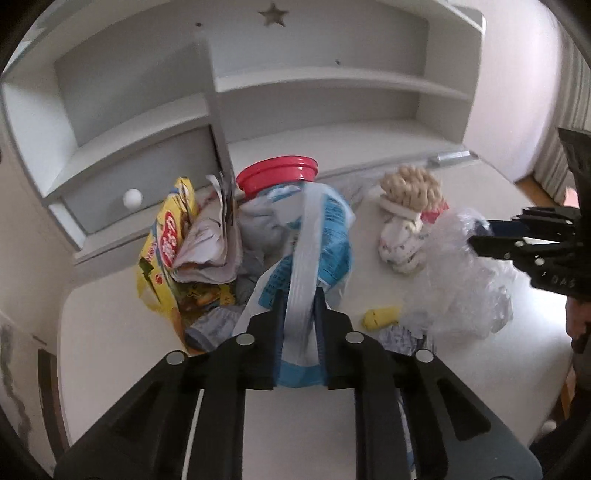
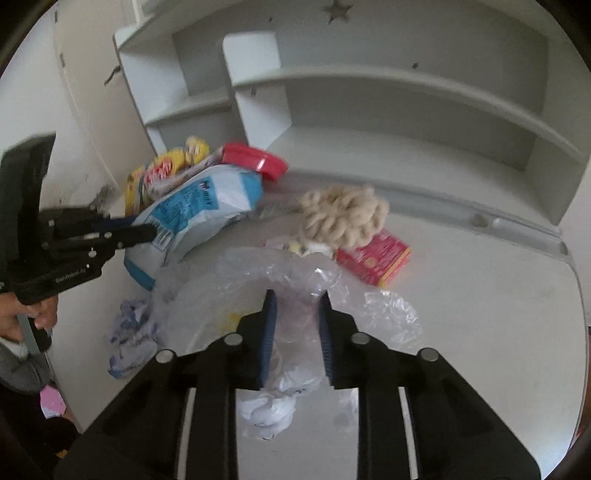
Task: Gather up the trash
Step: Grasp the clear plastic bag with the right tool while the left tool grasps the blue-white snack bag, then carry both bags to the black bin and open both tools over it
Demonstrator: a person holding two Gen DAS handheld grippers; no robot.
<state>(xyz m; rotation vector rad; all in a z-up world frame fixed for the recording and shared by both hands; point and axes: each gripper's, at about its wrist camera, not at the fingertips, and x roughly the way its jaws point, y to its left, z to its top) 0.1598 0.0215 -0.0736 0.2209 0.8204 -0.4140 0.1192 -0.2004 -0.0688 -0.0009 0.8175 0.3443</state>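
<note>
White desk surface (image 2: pixel 461 295) below empty shelving is carrying scattered trash. Left gripper (image 1: pixel 299 295) is pinching the blue-white bag (image 1: pixel 314 236); right gripper (image 2: pixel 297 299) is pinching the clear plastic bag (image 2: pixel 280 269). Risk: thin film tearing or slipping, spilling the crumpled white wrapper (image 2: pixel 269 406).

White desk (image 2: pixel 480 295), grey shelf unit (image 1: pixel 332 85) with star cutout (image 1: pixel 273 14), white-knobbed drawer (image 1: pixel 132 198).

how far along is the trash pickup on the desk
Early, it seems. Nothing visibly collected yet. In hand: the left gripper is shut on the blue and white bag; the right gripper pinches the clear plastic bag. Left on the desk: yellow snack wrapper, red box, crumpled tissue.
</note>
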